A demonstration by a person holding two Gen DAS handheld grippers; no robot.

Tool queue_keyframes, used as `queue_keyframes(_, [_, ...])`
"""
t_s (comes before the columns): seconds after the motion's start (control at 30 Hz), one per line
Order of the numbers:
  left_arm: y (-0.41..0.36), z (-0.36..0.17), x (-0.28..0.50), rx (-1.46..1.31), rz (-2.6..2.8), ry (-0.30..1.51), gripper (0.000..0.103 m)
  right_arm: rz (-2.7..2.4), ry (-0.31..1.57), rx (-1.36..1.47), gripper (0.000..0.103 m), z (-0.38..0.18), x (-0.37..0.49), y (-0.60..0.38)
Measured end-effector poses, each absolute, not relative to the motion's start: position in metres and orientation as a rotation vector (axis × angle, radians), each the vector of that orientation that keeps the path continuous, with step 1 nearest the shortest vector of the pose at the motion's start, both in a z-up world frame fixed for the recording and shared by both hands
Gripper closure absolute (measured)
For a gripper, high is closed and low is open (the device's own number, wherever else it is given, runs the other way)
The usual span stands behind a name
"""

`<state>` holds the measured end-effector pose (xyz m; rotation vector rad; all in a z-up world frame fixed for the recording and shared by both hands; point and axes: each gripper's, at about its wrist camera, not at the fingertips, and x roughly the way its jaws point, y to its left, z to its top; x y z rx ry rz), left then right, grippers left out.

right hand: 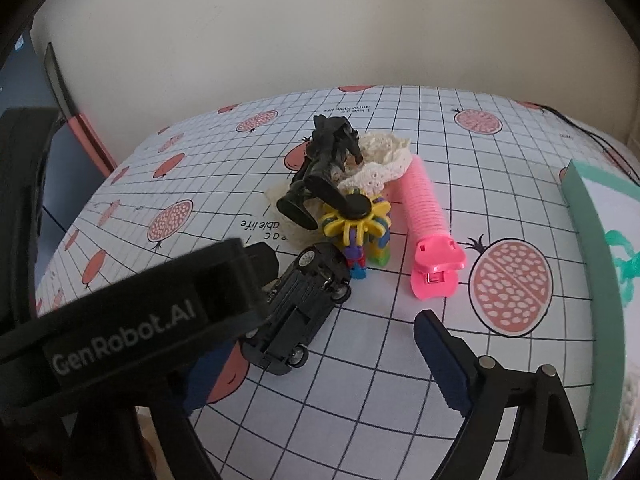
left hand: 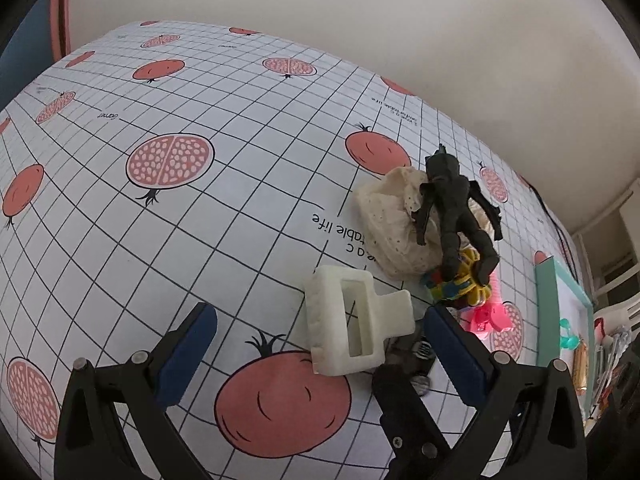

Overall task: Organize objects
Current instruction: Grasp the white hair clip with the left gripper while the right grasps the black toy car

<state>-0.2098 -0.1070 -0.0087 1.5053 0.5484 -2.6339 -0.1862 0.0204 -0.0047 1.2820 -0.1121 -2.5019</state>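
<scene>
The left gripper (left hand: 320, 344) hangs over the pomegranate-print tablecloth (left hand: 200, 220) with its 2 blue pads spread and released; the white hair claw clip (left hand: 356, 320) lies between them, nearer the right-hand pad, and neither pad presses on it. At 1 o'clock from the clip a pile sits together: a black figure (left hand: 456, 208) leaning on a cream lace cloth (left hand: 388, 224) and standing on a multicoloured block toy (left hand: 456, 284). In the right wrist view the right gripper (right hand: 320, 364) is also unclenched, wide apart, with the overturned black toy car (right hand: 300, 312) lying between its fingers, close to the half-hidden left one; nothing is grasped. The pink hair roller clip (right hand: 428, 232) lies at 1 o'clock from the car, and a teal-framed board (right hand: 592, 240) stands at 3 o'clock. The step in hand looks like 2 pickups. To do it well, each gripper should centre its object before closing, the left squeezing the clip across its flat body, the right taking the car across its narrow sides, clear of the block toy.
</scene>
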Motion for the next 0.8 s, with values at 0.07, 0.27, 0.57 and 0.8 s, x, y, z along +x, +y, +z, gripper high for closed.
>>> queue_keyframes(0.07, [-0.105, -0.010, -0.210, 1.506, -2.634, 0.530, 0.000, -2.504, -0.101, 1.291, 0.013, -0.007, -0.188, 0.018])
queue_keyframes(0.27, [-0.099, -0.010, -0.211, 1.506, -2.636, 0.490, 0.000, -2.516, -0.056, 1.285, 0.016, -0.007, -0.186, 0.017])
queue_keyframes(0.57, [-0.097, -0.009, -0.211, 1.494, -2.637, 0.464, 0.006, -2.534, -0.044, 1.295, 0.040, -0.005, -0.186, 0.028])
queue_keyframes(0.8, [-0.094, -0.010, -0.212, 1.492, -2.647, 0.427, 0.020, -2.527, -0.073, 1.298, 0.056, -0.004, -0.186, 0.038])
